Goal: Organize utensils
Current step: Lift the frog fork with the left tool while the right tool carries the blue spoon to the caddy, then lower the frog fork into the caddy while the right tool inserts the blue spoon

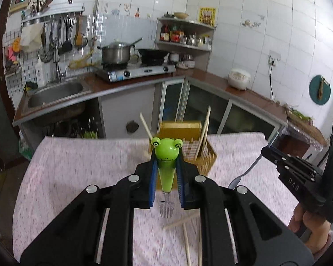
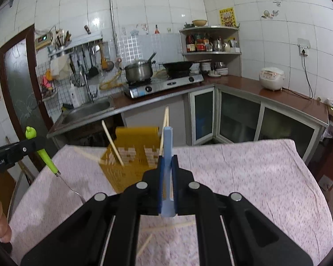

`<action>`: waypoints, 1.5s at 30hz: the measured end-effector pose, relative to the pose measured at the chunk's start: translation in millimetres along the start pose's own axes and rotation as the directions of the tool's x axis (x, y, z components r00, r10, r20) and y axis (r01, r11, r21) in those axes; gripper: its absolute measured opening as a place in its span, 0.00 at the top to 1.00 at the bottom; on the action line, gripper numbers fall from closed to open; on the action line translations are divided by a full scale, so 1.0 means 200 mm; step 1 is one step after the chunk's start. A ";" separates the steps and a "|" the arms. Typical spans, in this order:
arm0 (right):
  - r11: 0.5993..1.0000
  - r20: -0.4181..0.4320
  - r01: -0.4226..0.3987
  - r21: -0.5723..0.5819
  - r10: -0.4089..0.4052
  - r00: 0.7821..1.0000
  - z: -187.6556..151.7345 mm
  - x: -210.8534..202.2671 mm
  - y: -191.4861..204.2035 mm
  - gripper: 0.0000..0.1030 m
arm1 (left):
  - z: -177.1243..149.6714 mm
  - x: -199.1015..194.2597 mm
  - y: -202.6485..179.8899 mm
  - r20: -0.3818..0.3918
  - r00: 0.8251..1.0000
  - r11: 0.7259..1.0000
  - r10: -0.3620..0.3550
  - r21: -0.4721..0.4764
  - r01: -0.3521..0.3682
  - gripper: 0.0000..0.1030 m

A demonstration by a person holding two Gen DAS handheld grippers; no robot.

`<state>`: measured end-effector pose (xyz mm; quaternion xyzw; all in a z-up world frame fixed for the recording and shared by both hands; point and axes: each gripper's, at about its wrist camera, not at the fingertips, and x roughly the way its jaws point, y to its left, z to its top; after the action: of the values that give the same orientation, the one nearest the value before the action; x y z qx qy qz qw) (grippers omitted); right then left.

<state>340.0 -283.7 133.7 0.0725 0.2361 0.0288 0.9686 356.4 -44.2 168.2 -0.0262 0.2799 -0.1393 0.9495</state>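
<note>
Left gripper [image 1: 166, 166] clamped green frog-headed plastic fork [image 1: 165, 168]; right gripper [image 2: 167, 168] clamped pale-blue utensil handle [image 2: 167, 155]. Yellow slotted holder [image 1: 189, 153] far, holding chopsticks [image 1: 204, 130]; loose wooden chopsticks [image 1: 184, 232] near, unsorted.

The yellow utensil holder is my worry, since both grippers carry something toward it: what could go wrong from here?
1. The yellow slatted utensil holder already has wooden chopsticks leaning out; an incoming utensil may knock them.
2. The left gripper pinches the green frog-topped plastic fork on its tapered handle; it might slip.
3. The right gripper and its pale blue utensil handle could crowd the left.
</note>
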 end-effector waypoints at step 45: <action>0.999 -0.022 -0.035 -0.026 0.035 0.999 0.17 0.49 0.07 0.93 | 0.31 0.50 -0.04 0.199 0.980 1.000 -0.023 0.018 0.020 0.86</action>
<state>442.7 -265.2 120.6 0.0637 0.2447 0.0495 0.9662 467.8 -82.3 169.2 -0.0356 0.1821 -0.1482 0.9714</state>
